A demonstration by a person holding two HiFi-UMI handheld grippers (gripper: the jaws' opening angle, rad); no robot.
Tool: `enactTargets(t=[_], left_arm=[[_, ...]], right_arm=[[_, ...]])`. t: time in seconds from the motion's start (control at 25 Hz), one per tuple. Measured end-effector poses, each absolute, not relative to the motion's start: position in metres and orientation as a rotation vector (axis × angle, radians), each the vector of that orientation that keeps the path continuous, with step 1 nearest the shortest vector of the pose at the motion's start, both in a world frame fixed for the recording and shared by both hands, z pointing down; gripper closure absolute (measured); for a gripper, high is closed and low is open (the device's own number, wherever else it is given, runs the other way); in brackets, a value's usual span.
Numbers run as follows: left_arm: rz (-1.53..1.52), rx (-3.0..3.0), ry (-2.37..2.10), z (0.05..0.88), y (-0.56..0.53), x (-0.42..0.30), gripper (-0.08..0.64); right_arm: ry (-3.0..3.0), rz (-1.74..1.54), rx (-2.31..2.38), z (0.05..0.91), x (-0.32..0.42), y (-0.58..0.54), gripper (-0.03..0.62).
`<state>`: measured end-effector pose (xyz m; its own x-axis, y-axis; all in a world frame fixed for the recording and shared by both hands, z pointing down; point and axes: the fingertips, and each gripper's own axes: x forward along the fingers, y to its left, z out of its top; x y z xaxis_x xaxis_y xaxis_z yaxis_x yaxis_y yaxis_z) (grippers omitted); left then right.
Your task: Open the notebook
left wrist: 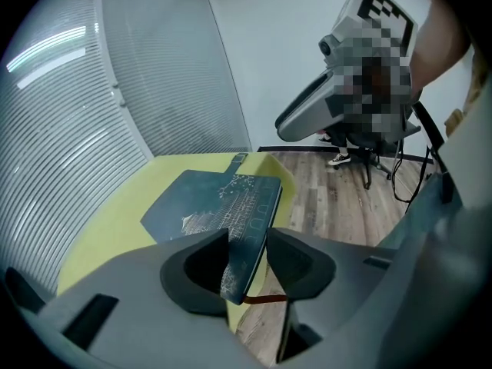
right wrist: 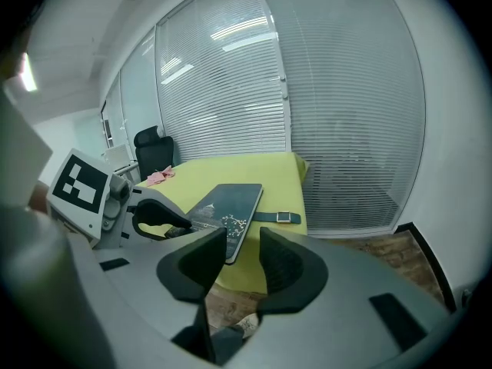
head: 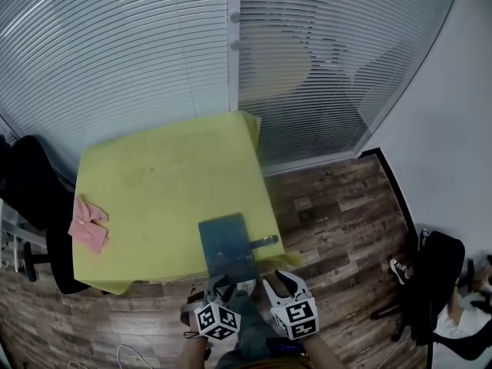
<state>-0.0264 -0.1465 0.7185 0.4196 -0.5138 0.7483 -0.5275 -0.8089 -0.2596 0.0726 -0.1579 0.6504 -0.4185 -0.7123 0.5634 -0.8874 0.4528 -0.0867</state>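
Observation:
A dark teal notebook point(head: 227, 246) lies shut on the yellow table point(head: 154, 175), at its near edge. Its buckled strap point(head: 265, 241) sticks out to the right, unfastened. In the left gripper view the notebook point(left wrist: 215, 202) has its near corner between the jaws of my left gripper point(left wrist: 247, 237). A gap shows beside the right jaw, where a red-brown ribbon point(left wrist: 265, 298) hangs. My right gripper point(right wrist: 243, 235) hovers off the table's near edge, open and empty, pointing at the notebook point(right wrist: 227, 204) and strap point(right wrist: 278, 217). In the head view both grippers, left point(head: 231, 285) and right point(head: 280, 281), sit side by side.
A pink cloth point(head: 88, 223) lies at the table's left edge. A black office chair point(head: 34, 191) stands left of the table, another point(head: 438, 275) at the far right beside a seated person's shoe point(head: 397, 268). Blinds cover the glass wall behind the table.

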Motion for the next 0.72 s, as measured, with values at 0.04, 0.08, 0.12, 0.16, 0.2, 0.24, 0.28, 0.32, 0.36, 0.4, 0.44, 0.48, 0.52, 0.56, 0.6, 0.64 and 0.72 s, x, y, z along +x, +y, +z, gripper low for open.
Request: enactTargets(t=[0.04, 0.08, 0.12, 0.16, 0.2, 0.24, 0.28, 0.32, 0.36, 0.4, 0.44, 0.48, 0.52, 0.56, 0.6, 0.64, 0.72], left_arm=[[1.381, 2.634, -0.963, 0.718, -0.146, -0.026, 0.389], [1.382, 2.635, -0.961, 0.718, -0.145, -0.026, 0.396], [1.383, 2.636, -0.961, 0.718, -0.145, -0.026, 0.4], [1.385, 2.636, -0.963, 0.718, -0.144, -0.026, 0.404], [1.387, 2.636, -0.964, 0.718, -0.144, -0.026, 0.408], [1.389, 2.636, -0.966, 0.718, -0.143, -0.026, 0.411], [1.392, 2.636, -0.966, 0.717, -0.143, -0.025, 0.414], [1.394, 2.637, -0.967, 0.717, -0.143, -0.025, 0.416], [1.394, 2.637, -0.967, 0.716, -0.143, -0.025, 0.417], [1.393, 2.637, -0.969, 0.716, -0.143, -0.025, 0.419], [1.391, 2.638, -0.971, 0.715, -0.143, -0.025, 0.419], [1.389, 2.638, -0.973, 0.714, -0.143, -0.026, 0.419], [1.389, 2.64, -0.974, 0.714, -0.143, -0.026, 0.419], [1.389, 2.641, -0.975, 0.713, -0.143, -0.026, 0.419], [1.389, 2.642, -0.976, 0.712, -0.143, -0.026, 0.419], [1.388, 2.643, -0.978, 0.711, -0.143, -0.026, 0.419], [1.384, 2.644, -0.983, 0.71, -0.144, -0.026, 0.419]], right_arm=[[-2.256, 0.523, 1.342, 0.651, 0.073, -0.157, 0.443], [-2.255, 0.523, 1.344, 0.651, 0.074, -0.156, 0.445], [-2.255, 0.522, 1.347, 0.65, 0.075, -0.155, 0.445], [-2.255, 0.521, 1.351, 0.65, 0.077, -0.154, 0.445], [-2.256, 0.518, 1.354, 0.649, 0.078, -0.153, 0.446], [-2.258, 0.516, 1.357, 0.648, 0.079, -0.153, 0.447], [-2.259, 0.514, 1.359, 0.647, 0.08, -0.152, 0.448], [-2.258, 0.513, 1.361, 0.647, 0.081, -0.152, 0.448], [-2.258, 0.512, 1.364, 0.646, 0.082, -0.151, 0.449], [-2.258, 0.511, 1.367, 0.645, 0.082, -0.151, 0.449], [-2.258, 0.51, 1.37, 0.644, 0.083, -0.151, 0.449], [-2.259, 0.509, 1.372, 0.644, 0.083, -0.15, 0.449], [-2.258, 0.508, 1.374, 0.643, 0.084, -0.15, 0.449], [-2.258, 0.507, 1.376, 0.642, 0.084, -0.149, 0.449], [-2.257, 0.505, 1.377, 0.641, 0.084, -0.149, 0.449], [-2.257, 0.503, 1.379, 0.64, 0.084, -0.149, 0.449], [-2.26, 0.497, 1.381, 0.638, 0.085, -0.149, 0.451]])
